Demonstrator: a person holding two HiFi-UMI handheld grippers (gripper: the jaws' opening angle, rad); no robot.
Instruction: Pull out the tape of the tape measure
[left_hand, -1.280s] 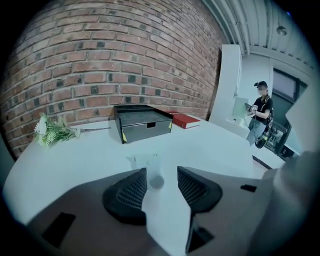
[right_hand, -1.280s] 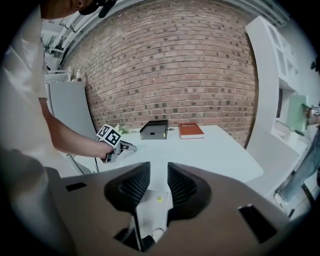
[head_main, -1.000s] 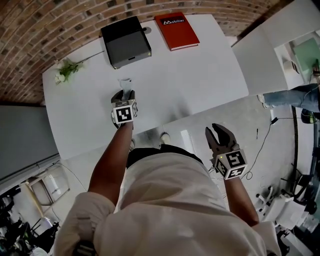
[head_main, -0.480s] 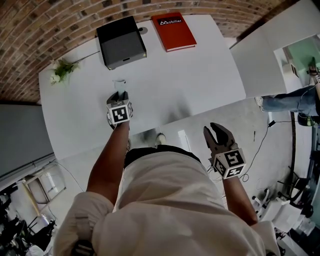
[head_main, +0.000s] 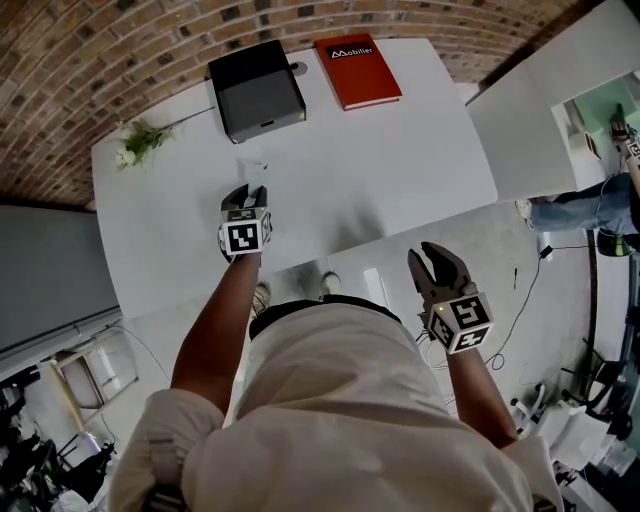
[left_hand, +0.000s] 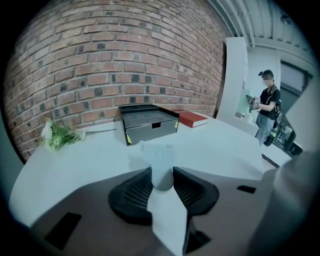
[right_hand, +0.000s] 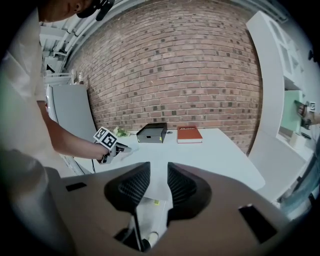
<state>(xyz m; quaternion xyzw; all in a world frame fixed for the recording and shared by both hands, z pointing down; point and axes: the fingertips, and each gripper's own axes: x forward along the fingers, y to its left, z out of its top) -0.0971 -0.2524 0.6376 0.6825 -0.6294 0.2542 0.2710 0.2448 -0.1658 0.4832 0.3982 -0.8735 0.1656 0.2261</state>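
The tape measure (left_hand: 161, 159) is a small pale white case. It sits between the jaws of my left gripper (left_hand: 162, 181), whose pads press on its near end; these jaws have just been closing on it. In the head view the tape measure (head_main: 251, 169) shows just beyond my left gripper (head_main: 246, 196), over the white table (head_main: 400, 150). I cannot tell whether the case still touches the table top. No tape is drawn out. My right gripper (head_main: 433, 263) hangs off the table's near edge, over the floor. My right gripper (right_hand: 154, 184) stands open with nothing between its fingers.
A black drawer box (head_main: 257, 88) and a red book (head_main: 358, 70) lie at the table's far side, by the brick wall. A flower sprig (head_main: 138, 142) lies at the far left. A white cabinet (head_main: 560, 90) stands to the right, with a person (left_hand: 265, 107) beyond it.
My left gripper's jaws have narrowed onto the tape measure. The right gripper has stayed where it was.
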